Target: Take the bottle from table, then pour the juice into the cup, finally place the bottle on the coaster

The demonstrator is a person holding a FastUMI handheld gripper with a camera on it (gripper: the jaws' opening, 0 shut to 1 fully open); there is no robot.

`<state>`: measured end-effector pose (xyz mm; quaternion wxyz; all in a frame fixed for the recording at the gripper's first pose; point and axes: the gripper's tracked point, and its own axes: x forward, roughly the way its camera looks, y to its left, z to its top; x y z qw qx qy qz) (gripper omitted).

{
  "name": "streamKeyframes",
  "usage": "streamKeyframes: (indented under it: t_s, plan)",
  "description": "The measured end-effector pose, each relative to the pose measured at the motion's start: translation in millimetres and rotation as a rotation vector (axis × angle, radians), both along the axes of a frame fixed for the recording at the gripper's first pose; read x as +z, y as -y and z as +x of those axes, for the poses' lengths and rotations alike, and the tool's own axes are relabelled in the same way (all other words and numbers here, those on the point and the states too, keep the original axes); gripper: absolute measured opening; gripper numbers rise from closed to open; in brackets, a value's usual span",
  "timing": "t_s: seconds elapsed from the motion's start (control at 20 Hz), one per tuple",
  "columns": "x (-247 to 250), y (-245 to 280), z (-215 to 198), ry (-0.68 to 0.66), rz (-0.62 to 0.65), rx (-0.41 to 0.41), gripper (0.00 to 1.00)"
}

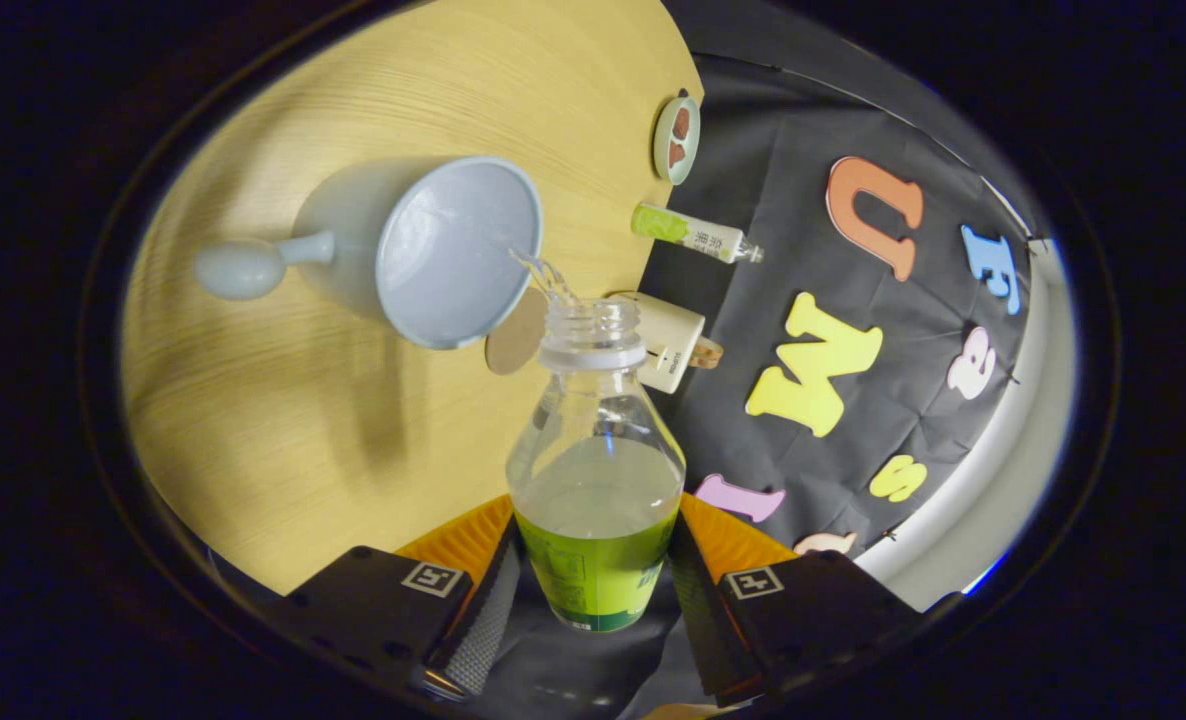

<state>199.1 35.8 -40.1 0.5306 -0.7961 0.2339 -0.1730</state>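
**benchwatcher:** Pale wood bench (pixel 283 440) with black cloth behind it. What's the claw (pixel 593 590) doing?

**pourguy:** It's closed on the bottle (pixel 595 470), both fingers pressing its green-labelled lower half. The bottle's uncapped and tipped over, a thin clear stream running from its mouth into the grey-blue cup (pixel 423 250).

**benchwatcher:** Coaster?

**pourguy:** Round tan coaster (pixel 515 332) just beside the cup, near the bench's edge. A cream mug (pixel 670 345), a small green-labelled bottle (pixel 693 234) and a little dish (pixel 676 139) line that same edge.
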Motion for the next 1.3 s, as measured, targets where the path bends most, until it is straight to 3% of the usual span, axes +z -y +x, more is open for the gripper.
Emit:
streamKeyframes:
  t_s: [1.3]
  plan:
    - [25.2, 0.3, -1.3, -0.01, -0.134, -0.026, 0.8]
